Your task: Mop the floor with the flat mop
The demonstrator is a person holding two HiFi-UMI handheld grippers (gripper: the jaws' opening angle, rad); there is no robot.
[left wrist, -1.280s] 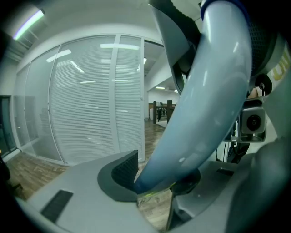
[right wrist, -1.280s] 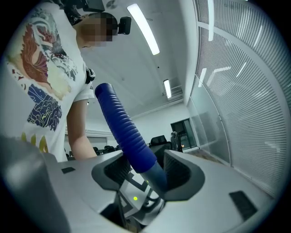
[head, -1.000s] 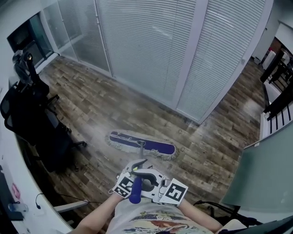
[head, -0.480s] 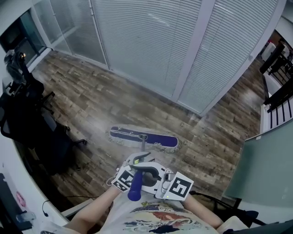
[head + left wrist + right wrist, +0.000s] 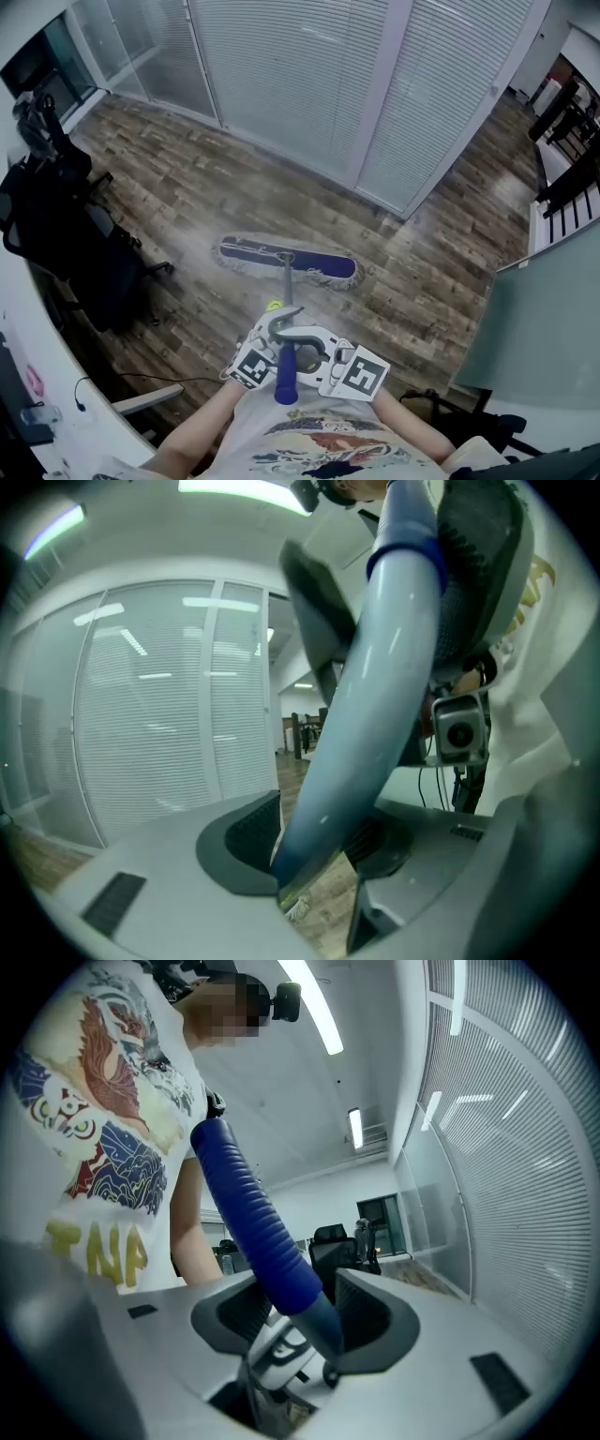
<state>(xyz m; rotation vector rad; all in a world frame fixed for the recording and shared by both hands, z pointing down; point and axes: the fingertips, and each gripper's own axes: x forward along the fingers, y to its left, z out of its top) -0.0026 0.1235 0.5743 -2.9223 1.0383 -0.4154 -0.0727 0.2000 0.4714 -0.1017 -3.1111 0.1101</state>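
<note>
While the flat mop (image 5: pixel 287 262), a long blue pad fringed pale, lies on the wood floor (image 5: pixel 169 178) at twelve o'clock from the person, the jaws of the left gripper (image 5: pixel 319 855), just eased wider, and of the right gripper (image 5: pixel 300 1321), just narrowed, clamp its blue-gripped handle (image 5: pixel 286 287).

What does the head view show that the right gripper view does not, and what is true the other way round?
Only the head view: the flat mop head, lying on the wooden floor. Only the right gripper view: the long ceiling lights overhead. Both: the blue ribbed mop handle, the white blinds and the person's printed T-shirt.
</note>
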